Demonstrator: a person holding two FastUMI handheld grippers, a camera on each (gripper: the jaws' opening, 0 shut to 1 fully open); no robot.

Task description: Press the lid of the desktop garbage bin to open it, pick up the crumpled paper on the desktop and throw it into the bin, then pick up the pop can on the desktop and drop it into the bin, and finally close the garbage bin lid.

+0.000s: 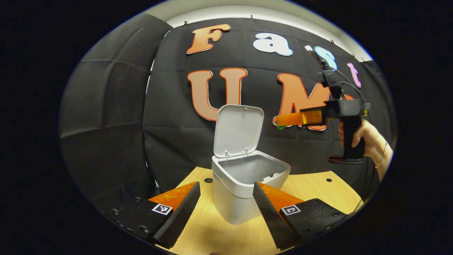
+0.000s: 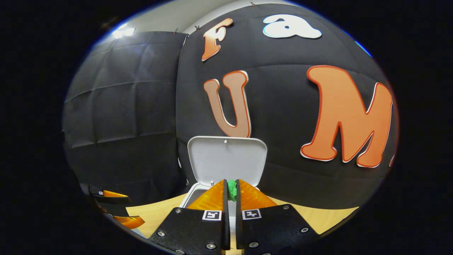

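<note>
Here, a pale wooden desktop (image 1: 311, 186) stands against the booth's black cloth wall (image 1: 116, 106), and on it sits the grey desktop garbage bin (image 1: 244, 184), its lid (image 1: 239, 129) tipped upright and what I can see of its inside bare. My left gripper (image 1: 226, 209) hangs low before the bin with jaws wide apart. My right gripper (image 2: 231, 189), held by a hand (image 1: 366, 140), hovers high beside the lid, jaws pinched together on a small green thing (image 2: 231, 189) I cannot identify.
</note>
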